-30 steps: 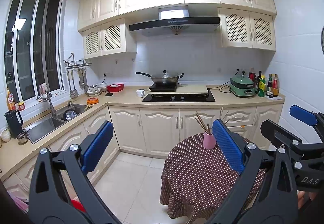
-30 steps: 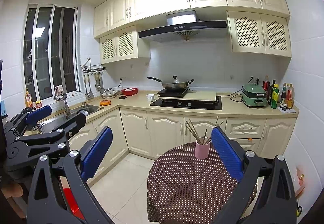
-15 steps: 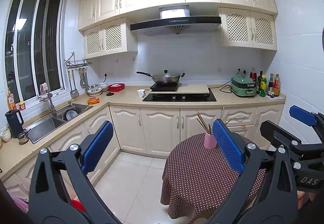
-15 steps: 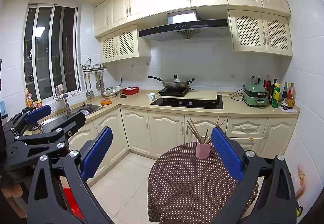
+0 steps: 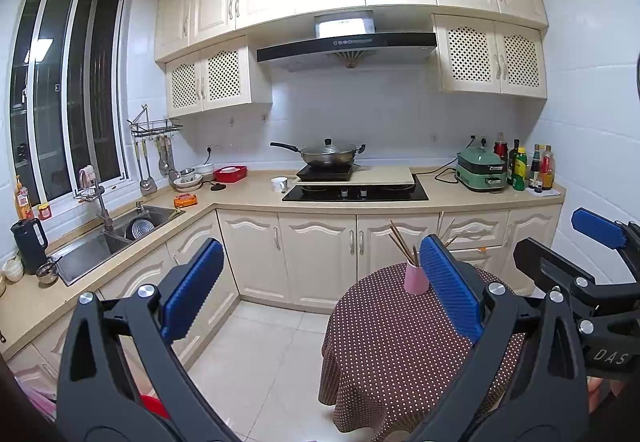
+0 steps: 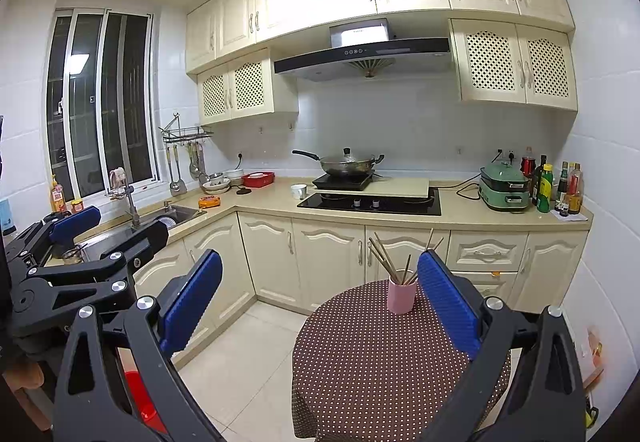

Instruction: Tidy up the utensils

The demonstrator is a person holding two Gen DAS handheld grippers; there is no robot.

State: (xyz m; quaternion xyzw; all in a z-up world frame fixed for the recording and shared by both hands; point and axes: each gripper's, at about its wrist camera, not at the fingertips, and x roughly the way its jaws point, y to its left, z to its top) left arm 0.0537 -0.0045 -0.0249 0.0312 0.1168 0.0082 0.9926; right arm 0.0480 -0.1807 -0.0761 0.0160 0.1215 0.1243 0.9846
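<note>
A pink cup point(image 5: 416, 278) point(image 6: 401, 296) holding several wooden chopsticks point(image 5: 400, 242) point(image 6: 384, 256) stands upright at the far edge of a round table with a brown dotted cloth point(image 5: 392, 342) point(image 6: 380, 362). My left gripper point(image 5: 320, 246) is open and empty, well short of the cup, which sits just left of its right blue pad. My right gripper point(image 6: 319, 256) is also open and empty, with the cup just inside its right pad. Each gripper shows in the other's view, the right gripper point(image 5: 572, 242) at the right edge and the left gripper point(image 6: 112, 230) at the left.
An L-shaped counter point(image 5: 248, 198) runs behind the table, with a sink point(image 5: 100, 242), a hob with a wok point(image 5: 328, 154), a green cooker point(image 5: 480, 170) and bottles point(image 5: 520, 166). Ladles hang from a wall rack point(image 5: 154, 158). Pale floor tiles point(image 5: 260, 362) lie left of the table. Something red point(image 6: 140, 398) sits low left.
Both views have drifted very slightly. The grippers stay open and the cup has not moved.
</note>
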